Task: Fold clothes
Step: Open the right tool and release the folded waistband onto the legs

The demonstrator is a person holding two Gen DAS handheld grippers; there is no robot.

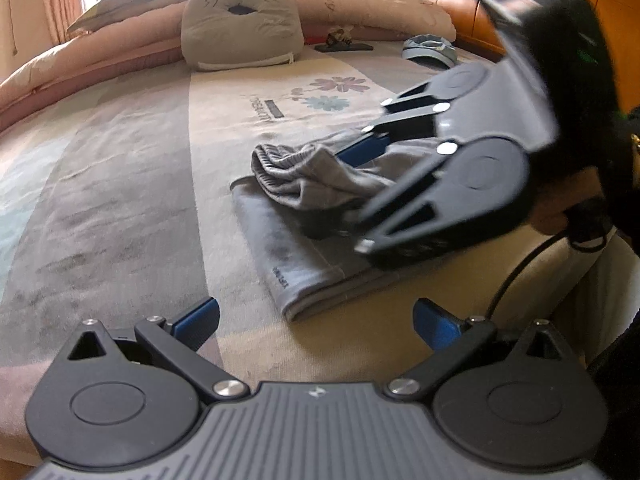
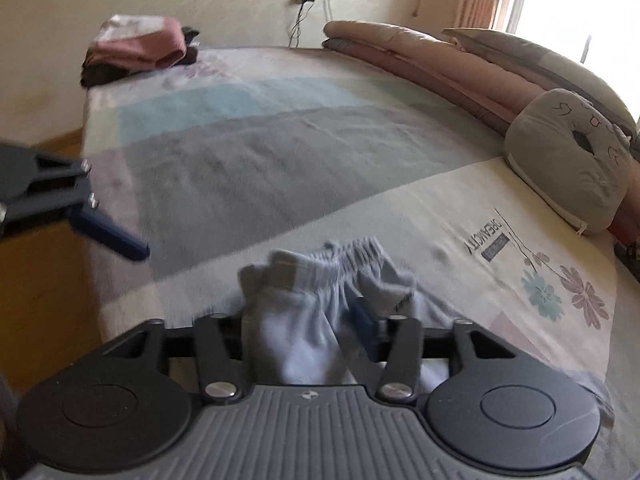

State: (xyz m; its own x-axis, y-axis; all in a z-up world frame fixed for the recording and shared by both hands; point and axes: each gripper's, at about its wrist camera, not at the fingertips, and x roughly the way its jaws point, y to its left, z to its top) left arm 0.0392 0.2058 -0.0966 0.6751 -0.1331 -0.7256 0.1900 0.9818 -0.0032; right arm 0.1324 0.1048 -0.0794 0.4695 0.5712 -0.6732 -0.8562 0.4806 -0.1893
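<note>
I have the grey garment [image 1: 304, 216] lying near the bed's [image 1: 120, 200] near right edge, its lower part already folded flat, so the bunched waistband end goes over it. My right claw [image 1: 360, 196] has cloth between its jaws, but they stand apart, so I judge it a release. My left claw [image 1: 316, 320] hangs wide open and empty, just short of the fold's near edge, ready to smooth.

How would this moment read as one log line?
step: folding | right gripper: open around grey elastic-waist shorts | left gripper: open, empty | surface: patterned bed
</note>
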